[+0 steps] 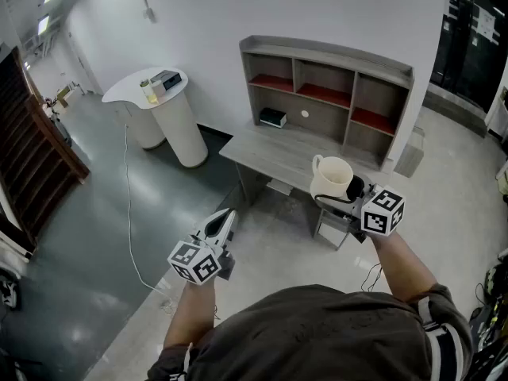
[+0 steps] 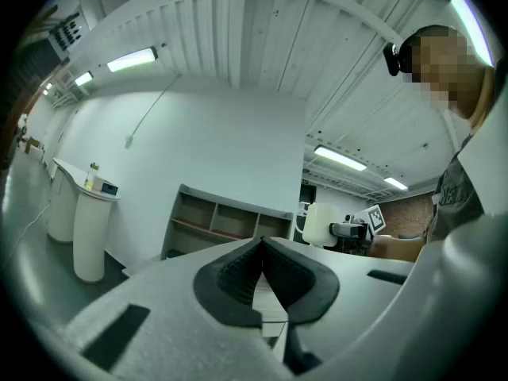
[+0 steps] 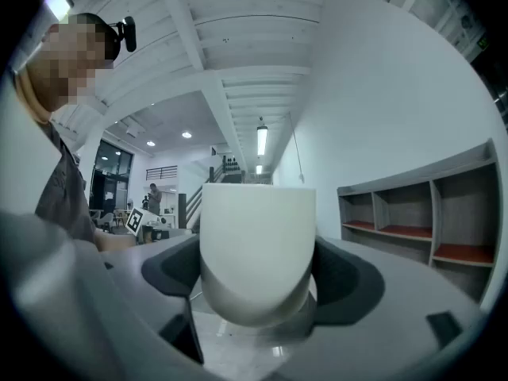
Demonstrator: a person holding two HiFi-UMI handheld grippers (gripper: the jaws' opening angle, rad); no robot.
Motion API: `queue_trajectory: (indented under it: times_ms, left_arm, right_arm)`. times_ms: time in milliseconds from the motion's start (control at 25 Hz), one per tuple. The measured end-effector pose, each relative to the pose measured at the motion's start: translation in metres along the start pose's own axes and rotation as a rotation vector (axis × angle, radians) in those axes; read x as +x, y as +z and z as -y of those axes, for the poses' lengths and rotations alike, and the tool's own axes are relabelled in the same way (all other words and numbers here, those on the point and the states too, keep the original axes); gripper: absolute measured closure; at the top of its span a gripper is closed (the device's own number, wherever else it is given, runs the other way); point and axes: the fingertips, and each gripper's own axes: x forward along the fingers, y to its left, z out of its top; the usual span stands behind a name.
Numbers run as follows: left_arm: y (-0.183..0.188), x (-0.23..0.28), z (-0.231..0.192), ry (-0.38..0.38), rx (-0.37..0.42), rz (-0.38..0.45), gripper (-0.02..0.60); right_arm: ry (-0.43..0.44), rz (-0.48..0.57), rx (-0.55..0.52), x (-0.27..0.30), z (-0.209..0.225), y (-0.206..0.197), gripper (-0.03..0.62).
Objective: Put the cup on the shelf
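Cup point(image 1: 331, 179) up in air, in right gripper point(image 1: 346, 194), near front of desk point(image 1: 262, 145). Not on shelf point(image 1: 325, 94) now. Shelf at 12 o'clock from cup, well apart.

Right jaws pinch cup's round sides, low on body. Handle at cup's 10 o'clock in head view.

Left gripper point(image 1: 224, 222) at 8 o'clock from cup. Jaws pressed together, nothing between.

Cup looks hard, smooth, maybe slippery. Could break if dropped. Likely light. Best hold: both sides of body, firm squeeze, cup upright.
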Motion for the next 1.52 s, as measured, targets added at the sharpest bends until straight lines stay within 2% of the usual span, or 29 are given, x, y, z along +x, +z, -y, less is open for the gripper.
queue_trajectory:
  times_ms: [640, 1160, 1320, 1520]
  left_arm:
    - [-0.007, 0.026, 0.005, 0.016, 0.001, -0.017, 0.581]
    - [-0.014, 0.061, 0.032, 0.104, -0.009, 0.011, 0.581]
    - [-0.018, 0.066, 0.019, 0.124, -0.016, -0.002, 0.581]
    - [-0.017, 0.076, -0.025, 0.117, -0.026, 0.007, 0.581]
  right_arm:
    - [0.007, -0.011, -0.011, -0.007, 0.026, 0.000, 0.181]
    - [0.078, -0.047, -0.035, -0.026, 0.066, 0.004, 0.181]
    - [0.093, -0.045, -0.028, -0.013, 0.077, 0.002, 0.181]
    - [0.090, -0.054, -0.026, 0.029, 0.092, -0.003, 0.181]
